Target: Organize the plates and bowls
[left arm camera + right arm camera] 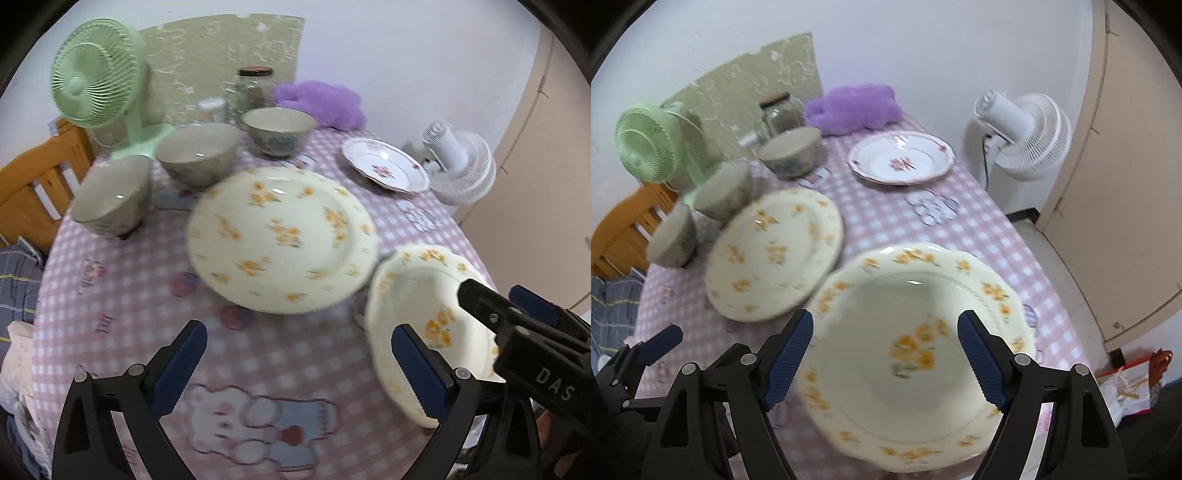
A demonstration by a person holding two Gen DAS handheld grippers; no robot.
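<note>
My left gripper [297, 363] and right gripper [885, 356] gape empty above the table [122, 295]; deep plate [916, 354] beside flat plate [775, 254] (rims nearly touching); a careless descent could chip either.

A home dining table [122, 295] (checked cloth), green desk fan [92, 74], wooden chair [33, 184].
</note>
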